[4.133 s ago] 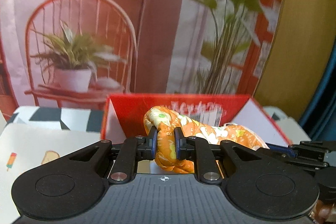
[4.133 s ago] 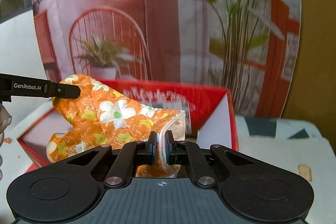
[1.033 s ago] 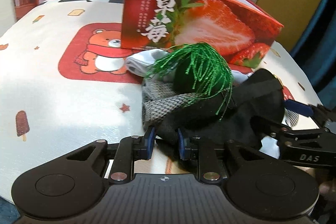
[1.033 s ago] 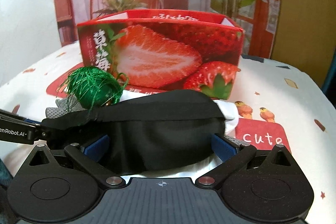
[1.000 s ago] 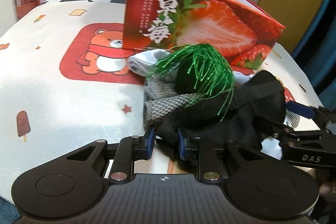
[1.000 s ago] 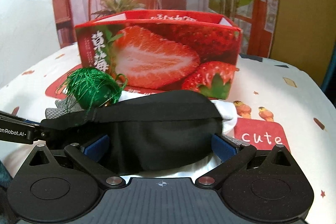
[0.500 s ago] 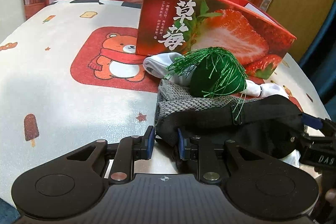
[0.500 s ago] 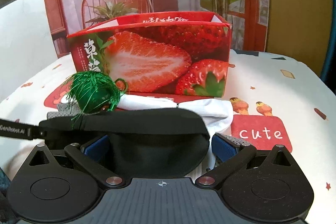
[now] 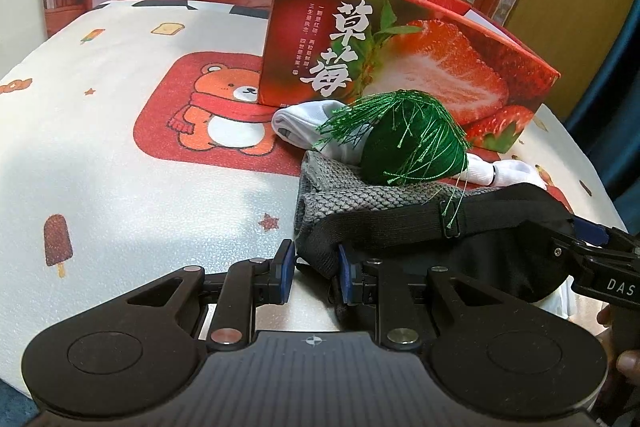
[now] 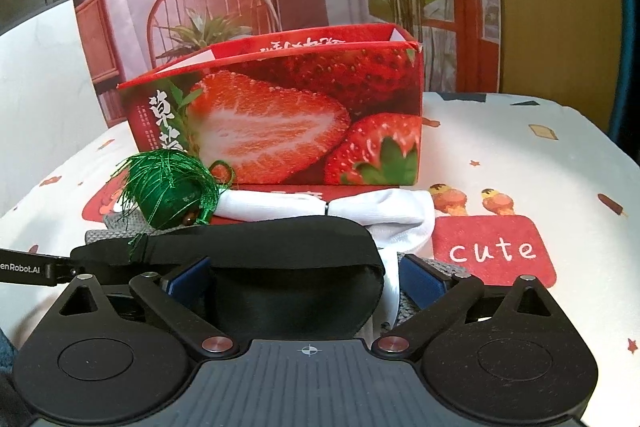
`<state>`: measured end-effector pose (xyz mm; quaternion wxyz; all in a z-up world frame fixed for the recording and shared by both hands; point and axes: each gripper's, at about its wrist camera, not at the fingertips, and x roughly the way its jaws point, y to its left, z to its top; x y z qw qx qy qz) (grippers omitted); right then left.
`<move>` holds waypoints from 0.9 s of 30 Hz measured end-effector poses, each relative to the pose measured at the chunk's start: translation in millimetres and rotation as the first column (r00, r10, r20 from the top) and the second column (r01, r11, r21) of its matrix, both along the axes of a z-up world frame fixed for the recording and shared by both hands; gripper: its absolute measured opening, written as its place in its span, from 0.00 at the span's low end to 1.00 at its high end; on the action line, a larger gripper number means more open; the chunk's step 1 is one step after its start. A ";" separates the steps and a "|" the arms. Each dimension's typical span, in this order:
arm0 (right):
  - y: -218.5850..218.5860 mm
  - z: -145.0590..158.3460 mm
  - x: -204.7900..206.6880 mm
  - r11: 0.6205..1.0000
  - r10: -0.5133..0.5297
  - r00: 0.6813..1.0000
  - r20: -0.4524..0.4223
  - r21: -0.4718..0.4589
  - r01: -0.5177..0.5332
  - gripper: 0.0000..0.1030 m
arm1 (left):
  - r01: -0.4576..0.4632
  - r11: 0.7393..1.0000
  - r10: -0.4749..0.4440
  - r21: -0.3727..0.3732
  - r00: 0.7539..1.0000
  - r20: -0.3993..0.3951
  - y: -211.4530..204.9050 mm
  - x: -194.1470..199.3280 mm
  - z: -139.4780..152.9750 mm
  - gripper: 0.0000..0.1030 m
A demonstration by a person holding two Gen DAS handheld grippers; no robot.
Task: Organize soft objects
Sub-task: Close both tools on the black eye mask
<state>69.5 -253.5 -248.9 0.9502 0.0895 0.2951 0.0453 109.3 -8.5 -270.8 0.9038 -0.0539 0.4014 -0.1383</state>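
A black eye mask (image 9: 516, 251) (image 10: 288, 263) with an elastic strap (image 9: 384, 225) lies on a pile in front of the red strawberry box (image 9: 400, 63) (image 10: 280, 119). My left gripper (image 9: 312, 273) is nearly closed on the strap's end. My right gripper (image 10: 306, 279) is open wide, its fingers on either side of the mask's padded body. A green tassel ball (image 9: 412, 143) (image 10: 172, 193), a white sock (image 9: 304, 123) (image 10: 352, 207) and a grey knit cloth (image 9: 352, 195) lie under and behind the mask.
The table has a white cloth (image 9: 120, 187) with bear and "cute" (image 10: 492, 251) prints. The box stands open at the top behind the pile. A printed backdrop with chair and plants rises behind the table.
Both grippers went from the orange floral mitt in the box to the pile in front. In the last second the mask sank flatter and both views pulled back slightly.
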 end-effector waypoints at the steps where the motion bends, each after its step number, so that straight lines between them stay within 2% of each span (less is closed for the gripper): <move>1: -0.2 -0.2 0.1 1.000 -0.003 1.000 -0.001 -0.001 0.003 0.94 | 0.000 1.000 0.000 0.000 1.000 0.000 0.0 0.0 0.0 0.24; 17: -5.2 -2.1 -0.2 1.000 -0.027 1.000 -0.007 0.010 0.027 0.92 | -0.015 1.000 0.015 -0.007 1.000 0.004 1.9 -0.8 0.3 0.24; 27: -3.7 1.7 -3.1 1.000 0.006 1.000 0.015 0.027 -0.006 0.79 | -0.021 1.000 0.021 -0.008 1.000 0.005 2.5 -1.5 0.3 0.24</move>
